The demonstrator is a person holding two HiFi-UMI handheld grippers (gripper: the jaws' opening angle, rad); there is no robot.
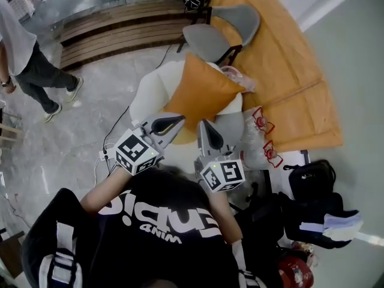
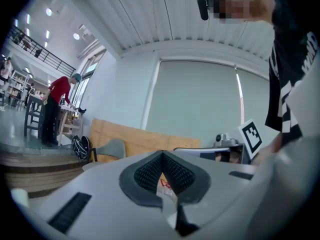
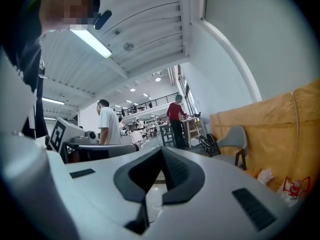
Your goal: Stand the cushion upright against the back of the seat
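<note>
I hold the left gripper (image 1: 175, 122) and right gripper (image 1: 206, 128) side by side at the near edge of the white seat (image 1: 146, 92), each with jaws pressed together and gripping nothing. The orange cushion (image 1: 201, 95) sits propped on the seat.

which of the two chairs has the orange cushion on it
The white chair, the nearer one in the head view. The orange cushion rests on it. The grey chair behind it has dark legs and no cushion.
</note>
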